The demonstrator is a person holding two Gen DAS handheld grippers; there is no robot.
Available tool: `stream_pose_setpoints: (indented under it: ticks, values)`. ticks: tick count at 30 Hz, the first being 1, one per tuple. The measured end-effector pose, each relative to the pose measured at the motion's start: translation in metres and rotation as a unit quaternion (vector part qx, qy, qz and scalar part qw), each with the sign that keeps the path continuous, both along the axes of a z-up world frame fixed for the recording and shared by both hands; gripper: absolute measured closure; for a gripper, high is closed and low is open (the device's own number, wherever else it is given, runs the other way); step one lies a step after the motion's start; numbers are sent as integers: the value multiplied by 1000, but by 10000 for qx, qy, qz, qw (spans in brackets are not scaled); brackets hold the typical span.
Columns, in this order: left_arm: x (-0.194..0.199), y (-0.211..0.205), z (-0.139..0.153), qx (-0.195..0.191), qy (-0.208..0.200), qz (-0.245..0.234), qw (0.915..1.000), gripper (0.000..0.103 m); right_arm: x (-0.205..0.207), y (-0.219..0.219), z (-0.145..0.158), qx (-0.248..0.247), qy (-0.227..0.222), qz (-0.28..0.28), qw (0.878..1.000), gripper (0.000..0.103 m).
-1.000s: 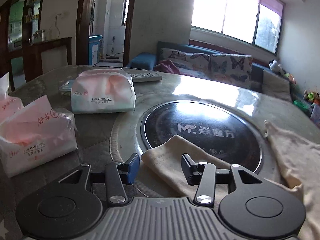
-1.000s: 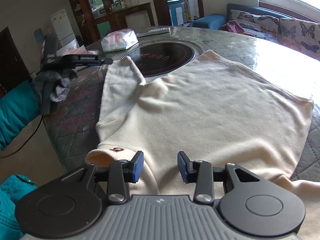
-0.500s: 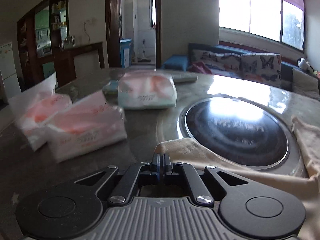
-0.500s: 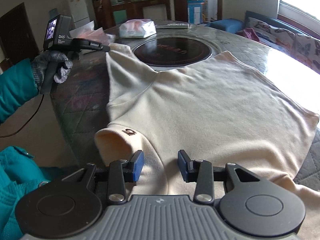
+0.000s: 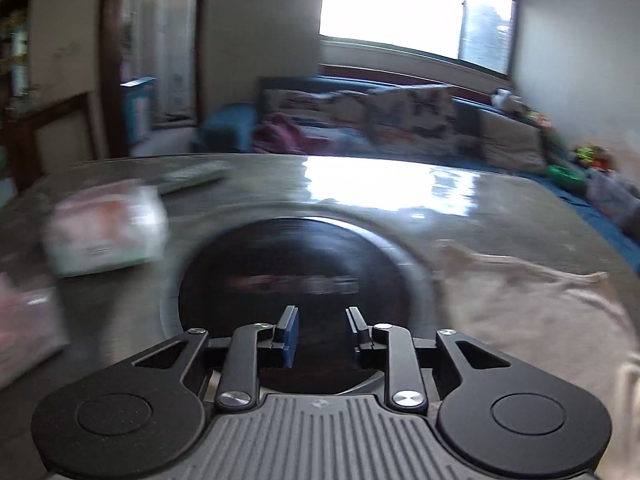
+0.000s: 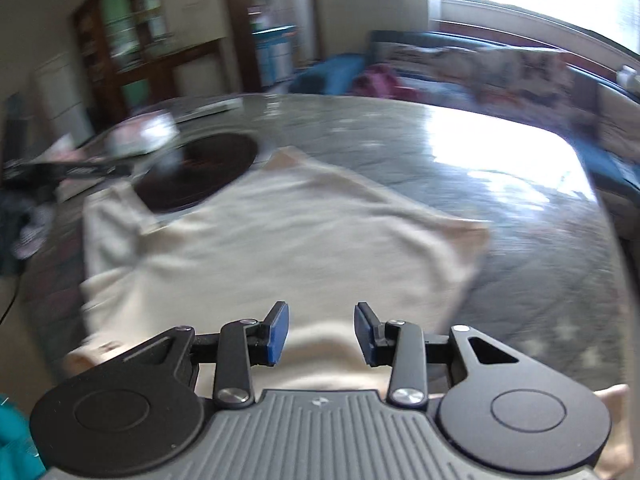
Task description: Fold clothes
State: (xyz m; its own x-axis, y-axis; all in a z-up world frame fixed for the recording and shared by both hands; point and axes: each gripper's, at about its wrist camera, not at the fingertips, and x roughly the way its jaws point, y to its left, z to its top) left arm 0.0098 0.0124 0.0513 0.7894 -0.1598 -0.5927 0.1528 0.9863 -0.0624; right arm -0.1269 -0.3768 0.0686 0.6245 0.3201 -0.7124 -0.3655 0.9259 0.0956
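Round marbled worktop (image 6: 400, 136), black inset disc (image 5: 304, 280) at centre, sofa behind. Blurred tissue packs (image 5: 106, 232) at left; contents unclear. Cream garment (image 6: 280, 248) spread flat on worktop, sleeve beside disc. Left gripper (image 5: 322, 334): jaws opening, nothing between. Right gripper (image 6: 320, 332): jaws part-open above garment, gripping nothing.

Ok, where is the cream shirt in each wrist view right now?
Left wrist: the cream shirt lies at the right edge, right of the black round hob.
Right wrist: the shirt fills the middle, spread ahead of the claw, its far left part over the hob's near edge.
Shared landmark: the hob set in the table.
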Motion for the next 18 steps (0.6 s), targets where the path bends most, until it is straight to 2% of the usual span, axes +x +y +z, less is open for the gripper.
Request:
stream_pose_setpoints:
  ticks: [4,6,12,14,16,17,18]
  values:
    - [34,-53,-8,143,22,-584,9982,66,39,-34,-10,47,23,-705,9975,68]
    - [51,-73,-13,250,53,-700,9972,62,56,-47,-16,119,80,-916,9957,70]
    - [87,-111,-24,692,66,-989,9927,56,95,-64,-30,141,202,-1114,9935,72]
    - [93,-116,-31,808,93,-1013,9915,56,102,-64,-35,128,263,-1114,9933,77]
    - [100,-119,-36,875,97,-1025,9908,57,111,-64,-39,113,320,-1077,9936,87]
    - [101,-118,-37,818,85,-1062,9909,70,113,-63,-39,106,312,-1055,9939,89]
    - [103,-116,-37,755,72,-1102,9910,93,117,-62,-38,86,297,-1026,9942,96]
